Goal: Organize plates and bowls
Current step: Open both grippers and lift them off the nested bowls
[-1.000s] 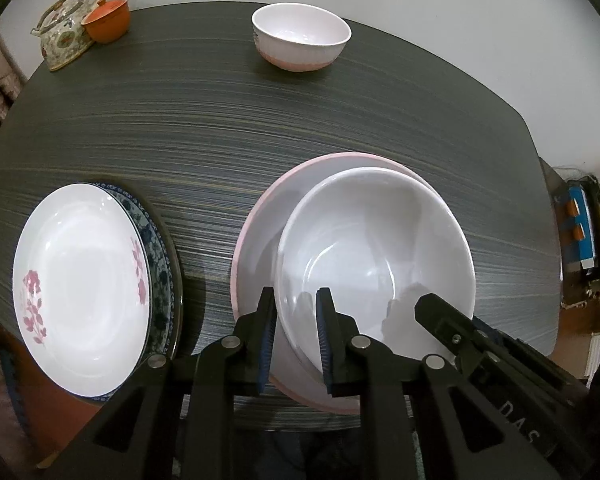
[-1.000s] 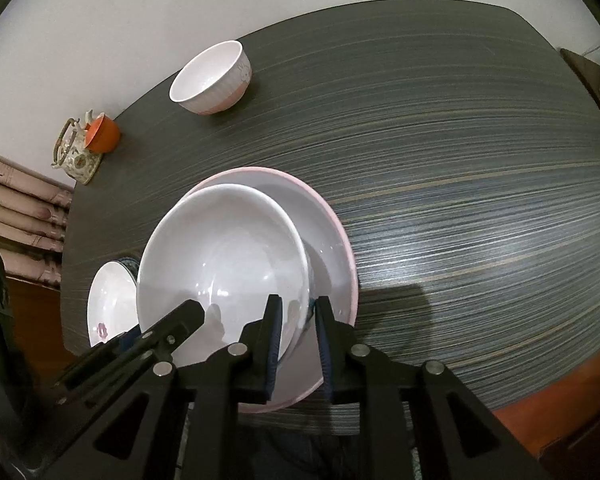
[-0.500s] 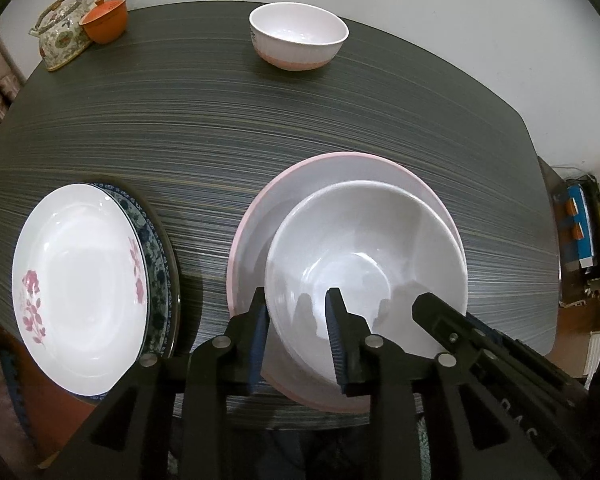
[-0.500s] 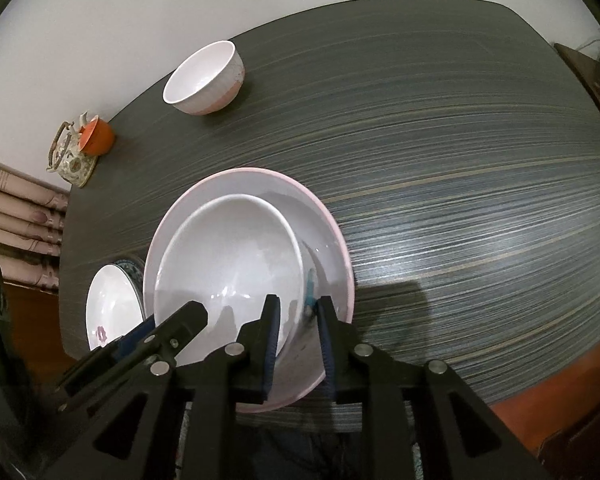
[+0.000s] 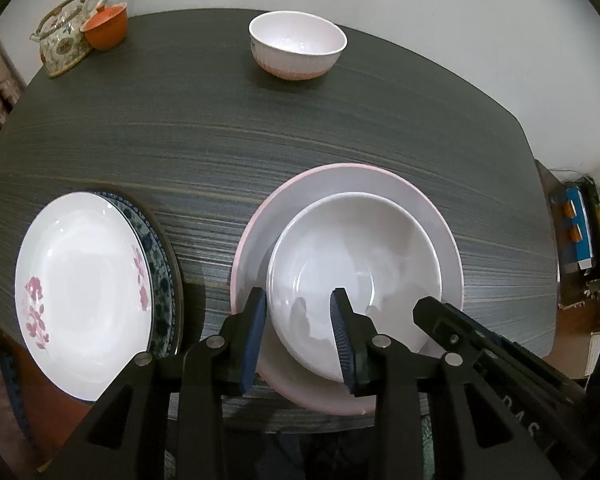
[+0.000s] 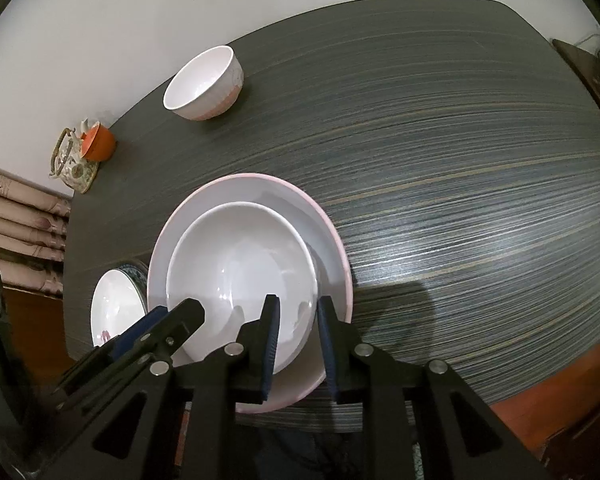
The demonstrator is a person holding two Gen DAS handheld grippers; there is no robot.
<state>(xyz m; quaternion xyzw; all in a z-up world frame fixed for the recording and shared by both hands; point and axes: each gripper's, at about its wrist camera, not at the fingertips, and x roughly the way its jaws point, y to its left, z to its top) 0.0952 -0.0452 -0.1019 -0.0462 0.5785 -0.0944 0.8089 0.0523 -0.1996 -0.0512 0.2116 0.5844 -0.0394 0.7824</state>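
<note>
White bowl [image 5: 352, 264] on pink-rimmed plate [image 5: 440, 216], rim between both slackened hand-held grippers [image 5: 298, 336] [image 6: 298, 340], left jaws just widened.

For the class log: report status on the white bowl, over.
Left gripper jaws just opened, straddling the white bowl rim. Right gripper astride the opposite rim, slightly open. Bowl seated on pink plate.

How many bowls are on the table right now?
2. A large white bowl sits inside the pink-rimmed plate at the near edge, straddled by both grippers; a small ribbed bowl stands alone at the far edge. The orange cup isn't counted.
</note>
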